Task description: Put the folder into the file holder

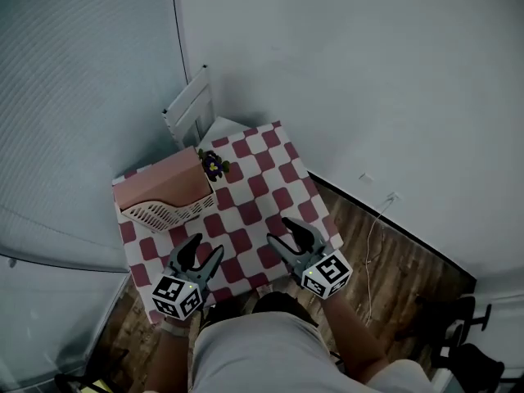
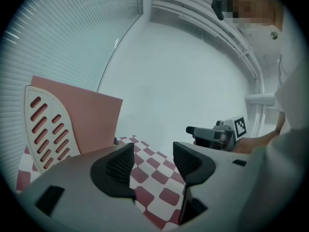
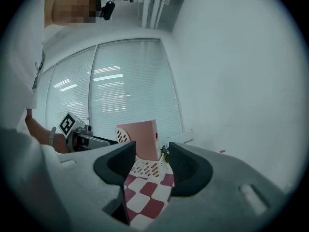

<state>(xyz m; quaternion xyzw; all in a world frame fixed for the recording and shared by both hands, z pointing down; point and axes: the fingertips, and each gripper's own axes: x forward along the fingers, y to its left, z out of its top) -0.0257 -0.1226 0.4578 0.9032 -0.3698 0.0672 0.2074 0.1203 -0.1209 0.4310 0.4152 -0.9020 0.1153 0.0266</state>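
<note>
Head view: small table under a red-and-white checked cloth, on a wood floor. White file holder sits at the table's far left corner. Pink folder is already in it, rising above the mesh wall. Small purple flower pot stands just beside the holder. White chair stands behind the table, against the wall. A thin cable trails over the floor at the right. Left gripper and right gripper are both over the near edge, well apart from the holder. Left fingers spread in a small V.

Left gripper view: jaws a narrow gap apart, only checked cloth showing between the pads, nothing gripped. Folder upright at the left, behind the holder's slotted side wall. Right gripper shows side-on at the right, its tip reading as one dark snout.

Right gripper view: jaws drawn in close, a slim strip of cloth between the pads, nothing held. Past them the folder stands in the holder, with the flower pot at its right. Left gripper shows at the left. Slatted blinds fill the window behind.
</note>
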